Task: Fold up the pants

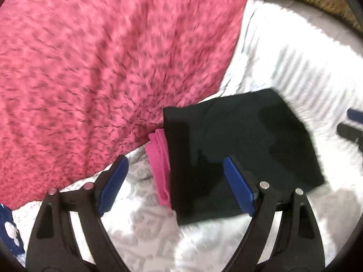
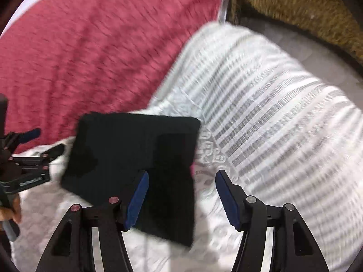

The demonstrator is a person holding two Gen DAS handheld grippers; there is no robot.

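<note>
here, in the left wrist view, the folded black pants (image 1: 238, 149) are seen lying flat on a white patterned bedcover (image 1: 283, 68). a folded pink cloth (image 1: 158, 167) is tucked under their left edge, partly showing. the left gripper (image 1: 174, 183) is held with its jaws spread wide, nothing pressed by the blue pads (image 1: 238, 185); the pink cloth and the near left part of the pants are framed between the two fingers. a large fuzzy pink blanket (image 1: 102, 68) is spread beyond, touching the far left corner of the pants. at the right edge, part of the right gripper (image 1: 351, 127) is glimpsed, blurred.

in the right wrist view, the black pants (image 2: 136, 158) are seen as a neat rectangle on the bedcover (image 2: 272, 113). the right gripper (image 2: 181, 192) is held with its jaws apart, neither pad pressed on anything; the right edge of the pants is framed between the fingers, and the left finger stands in front of the dark cloth. the left gripper (image 2: 47, 142) is seen at the left edge, held by a hand (image 2: 11, 210), beside the pants' left edge. the pink blanket (image 2: 102, 45) lies beyond.
</note>
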